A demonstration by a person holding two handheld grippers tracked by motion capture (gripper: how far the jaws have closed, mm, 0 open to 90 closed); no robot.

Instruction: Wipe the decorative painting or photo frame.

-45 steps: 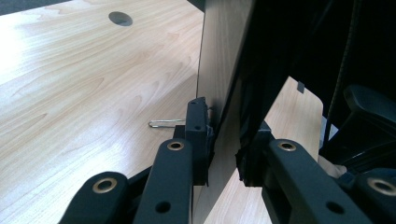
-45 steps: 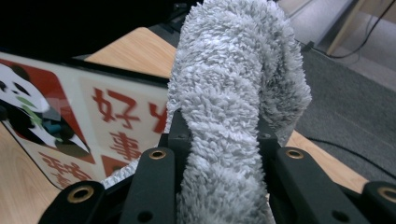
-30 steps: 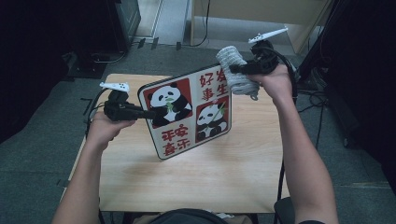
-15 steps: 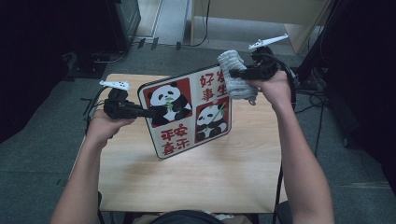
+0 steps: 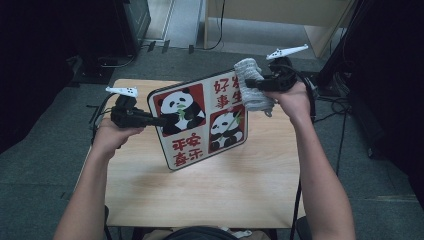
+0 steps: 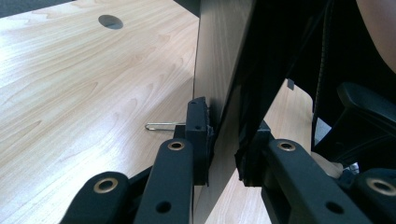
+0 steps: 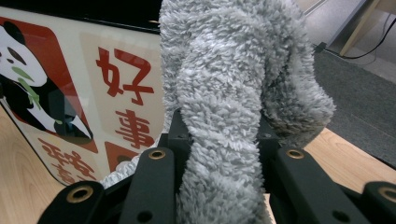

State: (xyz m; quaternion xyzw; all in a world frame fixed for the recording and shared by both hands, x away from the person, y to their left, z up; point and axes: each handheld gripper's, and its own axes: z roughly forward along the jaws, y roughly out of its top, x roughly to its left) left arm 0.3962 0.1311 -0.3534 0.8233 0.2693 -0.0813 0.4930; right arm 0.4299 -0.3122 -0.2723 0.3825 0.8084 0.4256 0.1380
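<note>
Hiding: the grey cloth [image 5: 252, 91] covers the upper right corner of the panda board [image 5: 200, 120], so the characters there are partly masked.
Count: one board, one cloth, two pandas printed on it.
Left gripper [image 5: 159, 120]: clamped on the board's left edge, holding it tilted above the table [image 5: 210, 195].
Right gripper [image 5: 250, 84]: closed on the cloth, which rests against the board's face.

light wooden table [image 5: 200, 200], small metal pin [image 6: 163, 125] on it
</note>
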